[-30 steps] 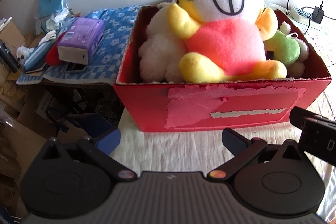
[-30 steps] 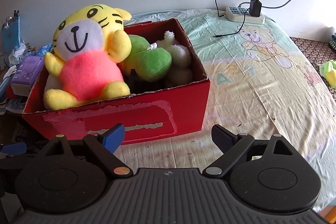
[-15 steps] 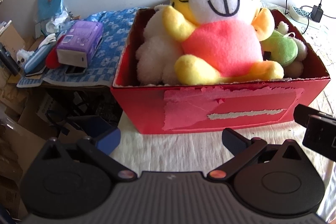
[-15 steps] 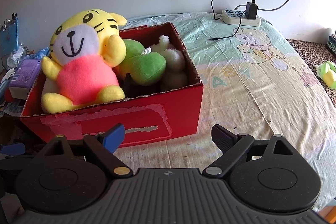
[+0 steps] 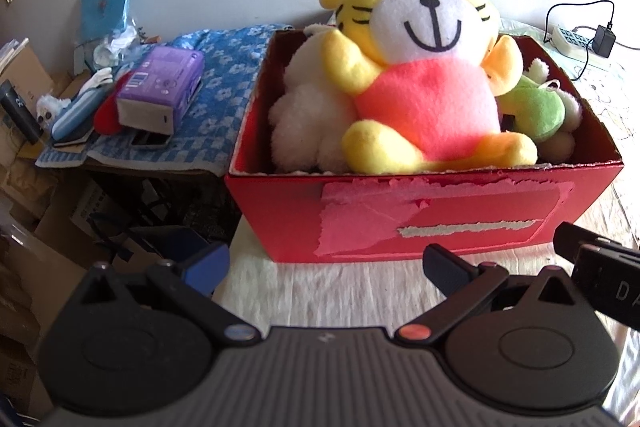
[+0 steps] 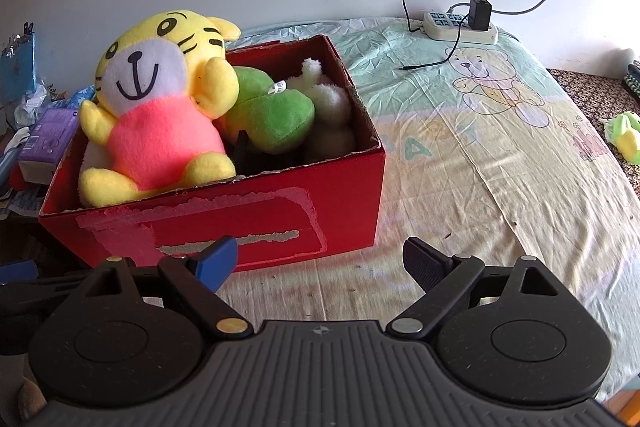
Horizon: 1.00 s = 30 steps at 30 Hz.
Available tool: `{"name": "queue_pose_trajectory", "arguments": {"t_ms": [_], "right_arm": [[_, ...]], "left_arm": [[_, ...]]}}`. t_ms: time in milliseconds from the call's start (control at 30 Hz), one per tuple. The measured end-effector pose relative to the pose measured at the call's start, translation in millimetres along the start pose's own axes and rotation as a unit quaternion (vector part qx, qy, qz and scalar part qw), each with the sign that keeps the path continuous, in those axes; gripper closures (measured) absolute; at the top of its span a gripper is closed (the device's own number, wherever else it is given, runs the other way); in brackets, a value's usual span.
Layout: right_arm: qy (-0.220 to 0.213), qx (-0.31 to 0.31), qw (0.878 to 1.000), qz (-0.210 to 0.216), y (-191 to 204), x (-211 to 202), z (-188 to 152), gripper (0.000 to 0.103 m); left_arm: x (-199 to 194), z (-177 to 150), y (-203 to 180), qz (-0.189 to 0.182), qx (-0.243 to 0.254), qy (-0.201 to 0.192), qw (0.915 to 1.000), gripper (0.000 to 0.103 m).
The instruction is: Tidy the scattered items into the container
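The left gripper (image 5: 326, 261) hovers low over the bedsheet (image 6: 500, 163), level and pointed at the front wall of the red cardboard box (image 5: 400, 219) at 12 o'clock, its jaws spread wide and holding nothing. The right gripper (image 6: 320, 261) hovers alongside with its jaws equally apart and empty, the box at its 11 o'clock. Inside the box, from left to right, sit a white plush (image 5: 308, 111), a yellow tiger plush (image 5: 424, 75) in a pink shirt rising above the rim, and a green plush (image 6: 268, 115) against another white plush (image 6: 328, 115), while a small green-and-yellow toy (image 6: 624, 137) lies on the bed at 2 o'clock, well apart from the box.
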State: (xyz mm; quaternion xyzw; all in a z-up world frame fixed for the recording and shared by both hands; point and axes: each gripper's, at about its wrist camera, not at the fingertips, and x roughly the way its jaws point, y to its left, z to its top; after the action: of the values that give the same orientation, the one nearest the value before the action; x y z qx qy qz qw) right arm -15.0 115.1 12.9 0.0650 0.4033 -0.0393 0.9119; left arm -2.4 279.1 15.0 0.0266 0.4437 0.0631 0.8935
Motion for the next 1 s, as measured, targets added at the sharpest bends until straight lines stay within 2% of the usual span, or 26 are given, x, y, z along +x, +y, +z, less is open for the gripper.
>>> {"name": "queue_pose_trajectory", "arguments": {"t_ms": [1000], "right_arm": [[0.025,-0.005,1.000,0.002,5,5,-17,0.011]], "left_arm": [[12,-25,-2,-0.002,0.015,0.029,0.9995,0.000]]}}
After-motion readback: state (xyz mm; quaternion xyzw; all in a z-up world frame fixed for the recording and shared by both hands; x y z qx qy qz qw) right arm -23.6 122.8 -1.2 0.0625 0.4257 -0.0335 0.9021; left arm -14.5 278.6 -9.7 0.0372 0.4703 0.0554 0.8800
